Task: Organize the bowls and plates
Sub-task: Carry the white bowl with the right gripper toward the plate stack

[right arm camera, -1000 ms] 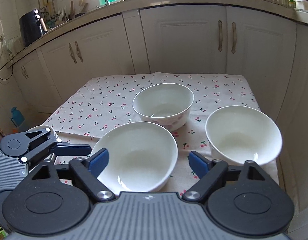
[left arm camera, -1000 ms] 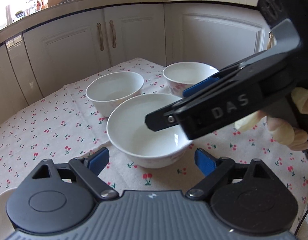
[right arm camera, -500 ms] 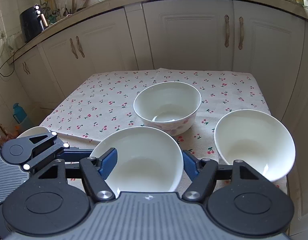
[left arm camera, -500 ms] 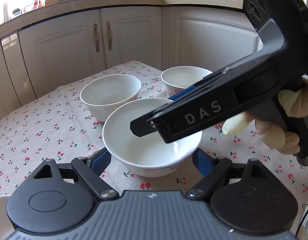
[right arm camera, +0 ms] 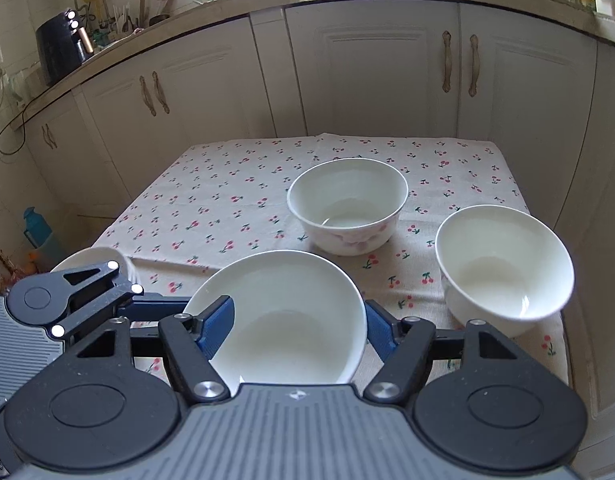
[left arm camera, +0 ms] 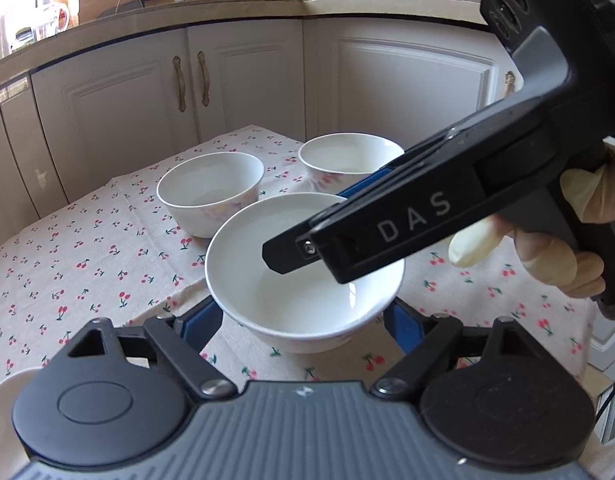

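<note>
looking along my left gripper (left arm camera: 303,320), both pads press the near bowl (left arm camera: 303,280) on the cherry-print tablecloth (left arm camera: 87,248); my right gripper (left arm camera: 335,216) reads "das", two bowls behind stand separate. in the right view its pads clamp that same bowl (right arm camera: 283,312); nothing looks stacked yet, i reckon.
</note>
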`<state>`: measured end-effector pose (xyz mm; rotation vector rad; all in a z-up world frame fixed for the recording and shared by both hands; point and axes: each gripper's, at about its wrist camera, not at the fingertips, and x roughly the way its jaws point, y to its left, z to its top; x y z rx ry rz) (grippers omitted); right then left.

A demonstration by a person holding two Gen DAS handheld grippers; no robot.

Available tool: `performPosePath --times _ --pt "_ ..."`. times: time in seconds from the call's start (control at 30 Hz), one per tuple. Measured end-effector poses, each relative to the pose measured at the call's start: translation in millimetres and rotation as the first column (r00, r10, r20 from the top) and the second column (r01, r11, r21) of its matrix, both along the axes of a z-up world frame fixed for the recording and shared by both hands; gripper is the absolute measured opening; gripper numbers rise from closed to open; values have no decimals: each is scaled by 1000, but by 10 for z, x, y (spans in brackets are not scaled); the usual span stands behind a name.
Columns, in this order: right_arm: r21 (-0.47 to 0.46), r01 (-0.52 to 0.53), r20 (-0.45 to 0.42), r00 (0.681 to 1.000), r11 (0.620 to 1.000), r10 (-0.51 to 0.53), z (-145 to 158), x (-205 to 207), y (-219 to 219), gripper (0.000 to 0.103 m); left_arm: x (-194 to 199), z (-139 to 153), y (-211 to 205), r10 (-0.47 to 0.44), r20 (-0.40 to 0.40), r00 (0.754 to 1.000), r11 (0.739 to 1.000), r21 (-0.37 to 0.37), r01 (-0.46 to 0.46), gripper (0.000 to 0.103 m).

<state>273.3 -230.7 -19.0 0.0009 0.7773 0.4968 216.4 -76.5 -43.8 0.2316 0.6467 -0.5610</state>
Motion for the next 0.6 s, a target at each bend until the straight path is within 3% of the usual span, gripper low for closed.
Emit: performPosePath --times 0.6 --pt "42 3 -20 1000 999 -2 20 -781 82 75 -631 -27 202 -31 -54 998 999 -23 29 87"
